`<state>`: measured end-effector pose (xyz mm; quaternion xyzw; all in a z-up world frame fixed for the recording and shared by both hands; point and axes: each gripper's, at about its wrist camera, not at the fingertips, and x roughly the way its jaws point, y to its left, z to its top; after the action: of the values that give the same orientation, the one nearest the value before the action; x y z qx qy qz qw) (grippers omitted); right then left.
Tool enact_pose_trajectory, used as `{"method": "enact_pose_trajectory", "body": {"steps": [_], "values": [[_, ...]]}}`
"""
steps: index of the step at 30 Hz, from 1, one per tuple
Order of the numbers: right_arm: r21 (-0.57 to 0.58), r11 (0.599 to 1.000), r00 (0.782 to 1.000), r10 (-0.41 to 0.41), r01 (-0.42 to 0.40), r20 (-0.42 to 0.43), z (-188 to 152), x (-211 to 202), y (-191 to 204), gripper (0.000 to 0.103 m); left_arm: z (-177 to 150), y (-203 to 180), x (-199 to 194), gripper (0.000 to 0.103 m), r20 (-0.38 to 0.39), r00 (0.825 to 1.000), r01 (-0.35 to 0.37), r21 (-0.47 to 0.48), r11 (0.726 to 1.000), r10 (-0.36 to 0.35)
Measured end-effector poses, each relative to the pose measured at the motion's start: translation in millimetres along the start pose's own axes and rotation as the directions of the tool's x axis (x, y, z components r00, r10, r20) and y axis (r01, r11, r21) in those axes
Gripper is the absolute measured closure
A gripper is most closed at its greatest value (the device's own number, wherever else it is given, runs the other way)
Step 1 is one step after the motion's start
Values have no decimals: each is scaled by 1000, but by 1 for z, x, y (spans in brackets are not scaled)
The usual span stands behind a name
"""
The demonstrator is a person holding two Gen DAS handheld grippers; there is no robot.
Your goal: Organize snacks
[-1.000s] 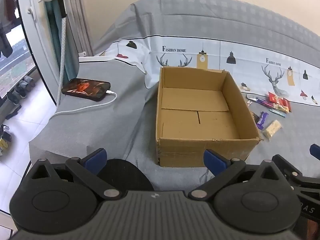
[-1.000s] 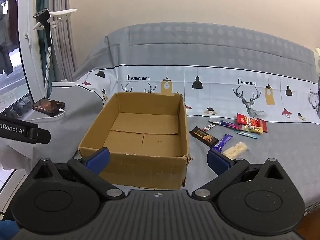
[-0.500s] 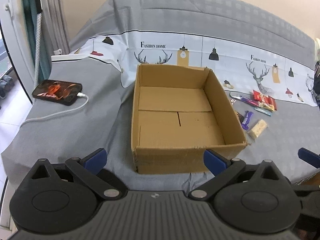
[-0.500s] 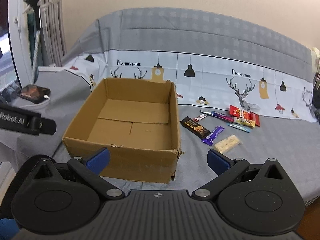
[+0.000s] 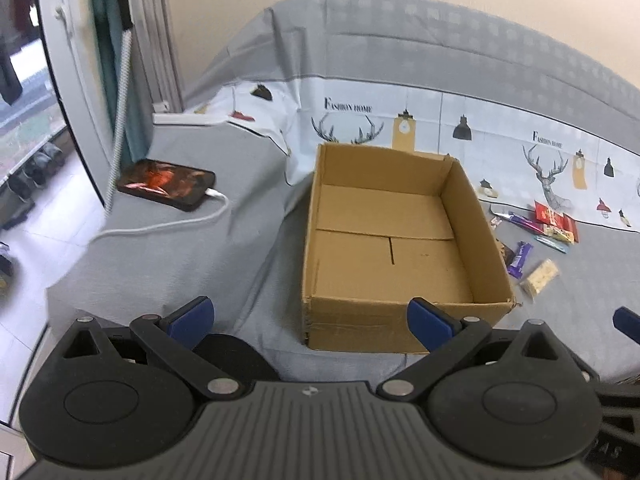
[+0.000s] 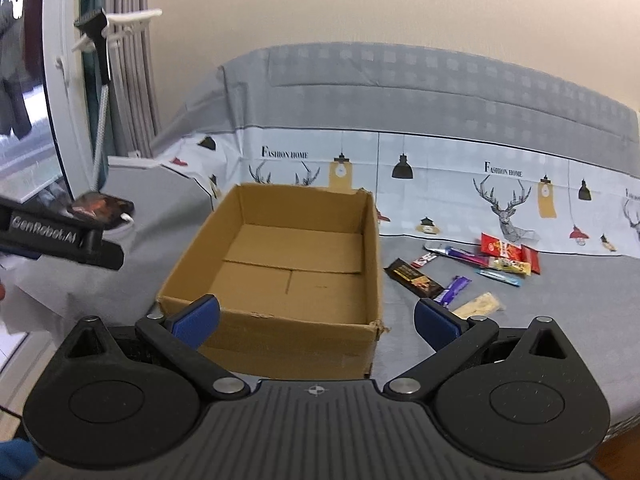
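Both grippers spread wide and hold nothing, near the cardboard box on the bed.

The left gripper (image 5: 309,318) has its blue fingertips (image 5: 191,315) far apart, with the near wall of the cardboard box (image 5: 404,330) between and just beyond them. The right gripper (image 6: 318,317) is likewise spread, its fingertips (image 6: 436,323) framing the box's near right corner. The cardboard box (image 6: 280,344) sits upright and open-topped on the grey bed cover (image 6: 520,340), with only its bare flaps showing inside. The snacks lie on the cover to the right of the box: a dark bar (image 6: 414,283) nearest it, a purple bar (image 6: 453,290), a pale bar (image 6: 478,306), then red packets (image 6: 508,252) and thin sticks (image 6: 460,253) farther off. Far left, a phone (image 5: 166,184) lies plugged into a white cable (image 5: 168,224) near the window.
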<state>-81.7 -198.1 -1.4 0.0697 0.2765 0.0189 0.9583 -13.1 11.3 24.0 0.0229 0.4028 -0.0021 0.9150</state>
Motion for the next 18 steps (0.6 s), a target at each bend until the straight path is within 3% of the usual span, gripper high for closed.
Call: {"method": "enact_pose_trajectory", "body": {"steps": [8,18], "values": [[-3,999,999,35,-35,7,-1,-2,10,0,-18,1,-16,0,-7,1000,-6,35,999,6],[-31,999,998,-40,38,-44,6,13,8,0,-6,0,8,0,-12,999,47,40,998,-47]]}}
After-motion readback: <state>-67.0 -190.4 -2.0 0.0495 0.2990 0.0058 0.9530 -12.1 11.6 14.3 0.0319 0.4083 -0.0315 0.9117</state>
